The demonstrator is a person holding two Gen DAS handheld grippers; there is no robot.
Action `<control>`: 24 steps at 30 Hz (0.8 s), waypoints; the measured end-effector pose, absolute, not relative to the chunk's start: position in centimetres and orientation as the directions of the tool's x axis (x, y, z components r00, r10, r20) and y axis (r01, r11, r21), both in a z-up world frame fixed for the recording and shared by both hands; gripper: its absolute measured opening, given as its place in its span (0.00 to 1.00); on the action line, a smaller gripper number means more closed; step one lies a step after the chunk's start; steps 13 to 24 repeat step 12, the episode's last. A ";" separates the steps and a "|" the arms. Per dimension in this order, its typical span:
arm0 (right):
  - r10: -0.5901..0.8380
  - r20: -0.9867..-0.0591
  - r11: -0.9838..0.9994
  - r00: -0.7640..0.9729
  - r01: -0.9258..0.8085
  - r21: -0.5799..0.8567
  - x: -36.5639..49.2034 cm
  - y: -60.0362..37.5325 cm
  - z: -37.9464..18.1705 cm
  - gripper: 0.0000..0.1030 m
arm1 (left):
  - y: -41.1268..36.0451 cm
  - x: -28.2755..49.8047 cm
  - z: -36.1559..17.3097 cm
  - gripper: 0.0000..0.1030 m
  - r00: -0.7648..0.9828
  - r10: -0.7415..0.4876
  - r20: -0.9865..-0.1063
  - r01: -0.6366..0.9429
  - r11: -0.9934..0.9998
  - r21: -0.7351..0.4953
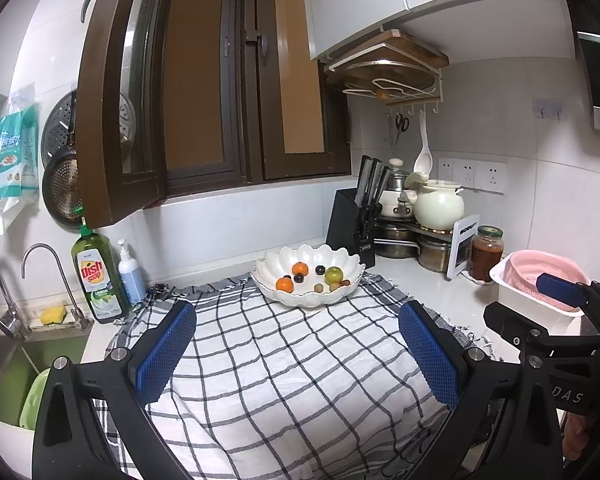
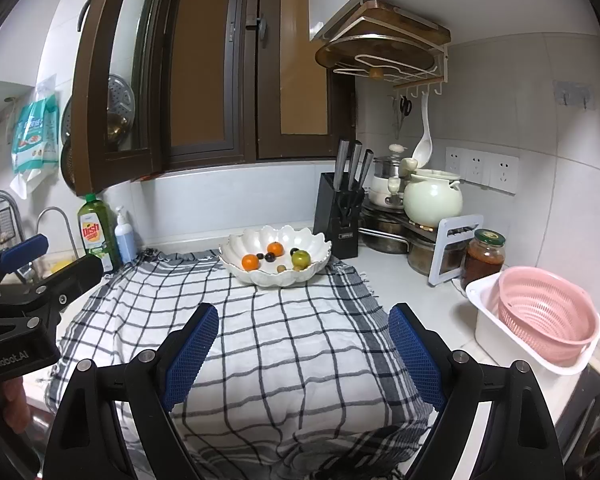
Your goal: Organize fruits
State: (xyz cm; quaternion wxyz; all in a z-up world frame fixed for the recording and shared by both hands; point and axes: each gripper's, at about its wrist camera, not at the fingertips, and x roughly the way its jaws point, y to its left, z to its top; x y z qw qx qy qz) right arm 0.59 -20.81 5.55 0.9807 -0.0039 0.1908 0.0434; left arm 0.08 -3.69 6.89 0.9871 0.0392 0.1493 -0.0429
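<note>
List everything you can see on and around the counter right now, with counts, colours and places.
bowl: 1, white, scalloped, on cloth's far edge
oranges: 2, orange, in bowl
green fruit: 1, in bowl
small dark fruits: about three, in bowl
cloth: 1, black-white check, on counter
colander: 1, pink, in white tub, right
jar: 1, dark red contents, behind tub
knife block: 1, black, behind bowl
pot: 1, pale green, back right
dish soap: 1, green, left
pump bottle: 1, blue, beside soap
left gripper: jaws open, empty
right gripper: jaws open, empty
</note>
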 end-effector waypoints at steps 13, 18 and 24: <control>0.076 -0.373 0.997 0.925 -0.080 0.006 0.6 -21.0 5.6 0.85 | -3.9 0.1 6.9 1.00 0.951 -0.078 -0.298 0.102 0.993 0.064; 0.076 -0.373 0.997 0.925 -0.080 0.006 0.6 -21.0 5.6 0.85 | -3.9 0.1 6.9 1.00 0.951 -0.078 -0.298 0.102 0.993 0.064; 0.076 -0.373 0.997 0.925 -0.080 0.006 0.6 -21.0 5.6 0.85 | -3.9 0.1 6.9 1.00 0.951 -0.078 -0.298 0.102 0.993 0.064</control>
